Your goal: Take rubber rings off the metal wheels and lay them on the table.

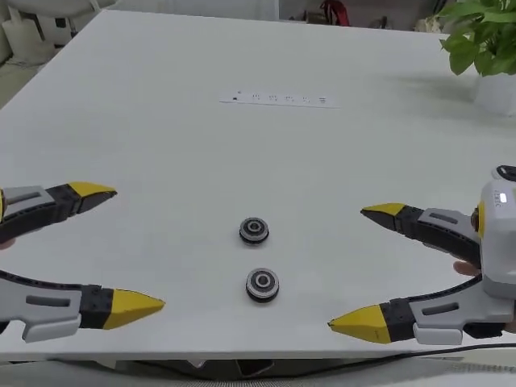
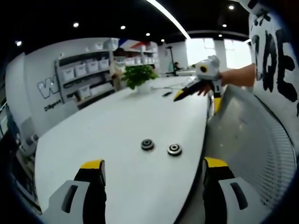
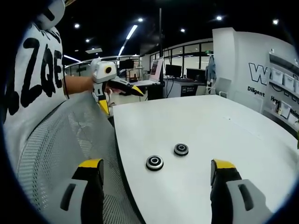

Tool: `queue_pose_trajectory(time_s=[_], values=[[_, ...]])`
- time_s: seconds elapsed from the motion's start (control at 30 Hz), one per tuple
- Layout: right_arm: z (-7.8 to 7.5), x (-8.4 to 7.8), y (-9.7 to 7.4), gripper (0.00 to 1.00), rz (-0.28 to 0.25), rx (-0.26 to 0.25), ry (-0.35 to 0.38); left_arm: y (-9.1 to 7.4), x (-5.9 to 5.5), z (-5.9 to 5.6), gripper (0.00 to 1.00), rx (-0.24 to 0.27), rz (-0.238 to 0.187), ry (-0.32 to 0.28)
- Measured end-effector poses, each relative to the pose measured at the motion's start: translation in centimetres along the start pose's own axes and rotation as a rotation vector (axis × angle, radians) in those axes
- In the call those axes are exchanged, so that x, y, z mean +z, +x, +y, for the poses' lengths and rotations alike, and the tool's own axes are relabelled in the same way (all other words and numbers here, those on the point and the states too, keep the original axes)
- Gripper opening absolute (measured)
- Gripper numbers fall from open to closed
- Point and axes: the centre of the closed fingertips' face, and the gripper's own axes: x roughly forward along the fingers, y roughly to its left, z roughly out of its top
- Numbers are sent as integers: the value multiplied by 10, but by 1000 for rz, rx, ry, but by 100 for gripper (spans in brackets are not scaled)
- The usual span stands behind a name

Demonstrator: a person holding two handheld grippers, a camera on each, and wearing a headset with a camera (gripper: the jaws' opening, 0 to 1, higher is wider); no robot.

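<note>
**Both tongs gaping over the table, two wheels lying between them**

The left tongs [image 1: 137, 248], grey and black with yellow tips, are hanging over the near edge of the white table [image 1: 242, 153]. Their jaws are standing wide apart and gripping nothing. The right tongs [image 1: 347, 268], of the same make, are facing them from the other side, likewise spread wide and carrying nothing.

Between the two pairs of tips, close to the table's near edge, a small round metal wheel with a black rubber ring [image 1: 262, 284] is lying flat, touching neither tongs. Just beyond it, a second small metal wheel with a black rubber ring [image 1: 254, 230] is lying flat too, apart from the first. Both rings are sitting on their wheels. In the left gripper view the two wheels are showing ahead of the jaws, with the right tongs hovering farther off.

Well beyond the tongs, a long white power strip [image 1: 278, 99] is lying on the table. Past the right tongs, a green leafy plant in a white pot [image 1: 482, 36] is standing at the far corner.
</note>
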Motion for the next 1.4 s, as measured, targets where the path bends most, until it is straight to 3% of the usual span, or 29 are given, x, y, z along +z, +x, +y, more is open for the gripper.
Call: queue_pose_trajectory(time_s=[0.3,1.4], values=[[-3,-1,0,92,4,0,-3,1,3,2,87,-3,8,10],[-11,-7,13,89,4,16,24,11,-8,12,86,-22,22,14]])
